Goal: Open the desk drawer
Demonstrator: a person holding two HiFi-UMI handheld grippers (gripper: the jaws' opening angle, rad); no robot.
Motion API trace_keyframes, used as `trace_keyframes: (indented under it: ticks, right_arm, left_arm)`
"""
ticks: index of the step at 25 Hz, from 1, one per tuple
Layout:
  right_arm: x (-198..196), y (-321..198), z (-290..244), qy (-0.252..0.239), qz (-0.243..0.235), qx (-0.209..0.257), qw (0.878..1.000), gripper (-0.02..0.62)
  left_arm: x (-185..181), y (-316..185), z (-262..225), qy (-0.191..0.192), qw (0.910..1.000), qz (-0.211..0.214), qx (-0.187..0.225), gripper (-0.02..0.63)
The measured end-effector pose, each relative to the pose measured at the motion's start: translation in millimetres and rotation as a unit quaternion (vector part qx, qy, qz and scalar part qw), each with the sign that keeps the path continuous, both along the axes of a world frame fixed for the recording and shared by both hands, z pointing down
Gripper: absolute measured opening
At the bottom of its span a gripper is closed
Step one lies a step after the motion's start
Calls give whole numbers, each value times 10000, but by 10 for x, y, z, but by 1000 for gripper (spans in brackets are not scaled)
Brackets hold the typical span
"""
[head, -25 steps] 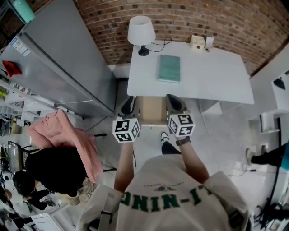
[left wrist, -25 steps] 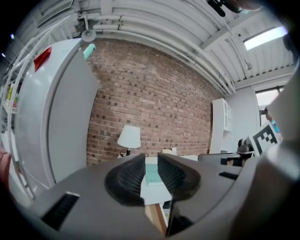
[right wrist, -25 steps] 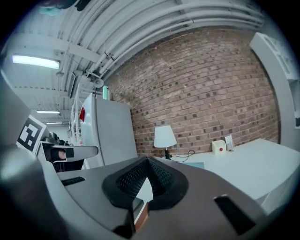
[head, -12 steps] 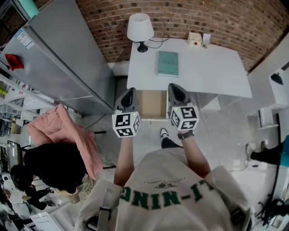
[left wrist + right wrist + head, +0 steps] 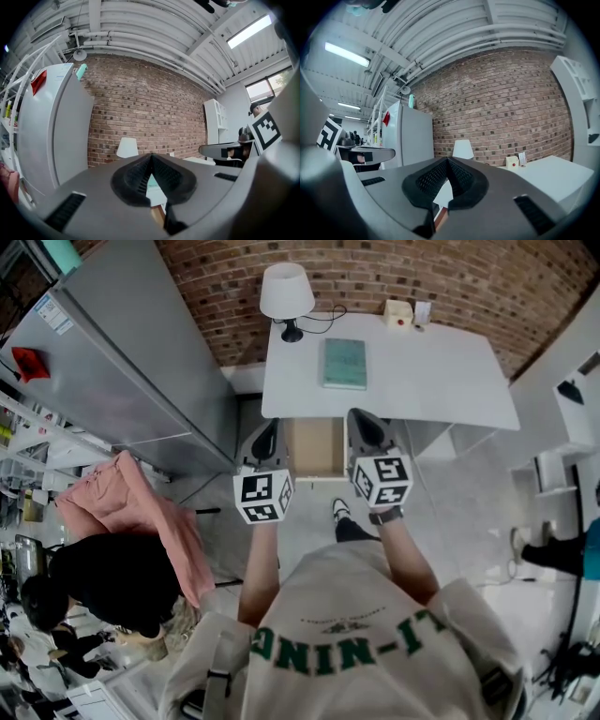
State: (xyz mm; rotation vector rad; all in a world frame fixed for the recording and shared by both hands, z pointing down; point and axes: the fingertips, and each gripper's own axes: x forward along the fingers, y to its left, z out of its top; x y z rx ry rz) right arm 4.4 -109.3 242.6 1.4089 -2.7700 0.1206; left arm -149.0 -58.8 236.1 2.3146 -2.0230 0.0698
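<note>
The drawer [image 5: 314, 448] is pulled out from under the near edge of the tabletop [image 5: 422, 371], with its bare wooden inside open to view. It lies between the two tools and a little below them. Judging by how far it is out, the opening looks done or nearly done.

The left tool [image 5: 270, 427] is closed tight. Its ribbed pads meet with nothing between them, and its own view shows only a sliver of drawer wood beneath the tips. The right tool [image 5: 356, 418] is likewise closed and empty. Each is held level and points toward the brick wall [image 5: 394, 273], one over each side of the drawer. Both appear clear of the drawer, though contact cannot be ruled out from above. This flanking pose probably keeps both tools off the drawer front, so the drawer rests where it is.

Beyond the tips a book [image 5: 344, 363] lies flat on the tabletop. A lamp [image 5: 286, 292] stands at the far corner on the left tool's side. Both are well past the drawer and do not hinder it.
</note>
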Motion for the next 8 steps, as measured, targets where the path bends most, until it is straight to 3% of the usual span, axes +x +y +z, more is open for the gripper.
trace_keyframes:
  ticks: [8]
  right_arm:
    - [-7, 265, 104, 104, -46, -52, 9999, 2]
  left_arm:
    - [69, 239, 118, -168, 9998, 37, -99, 4]
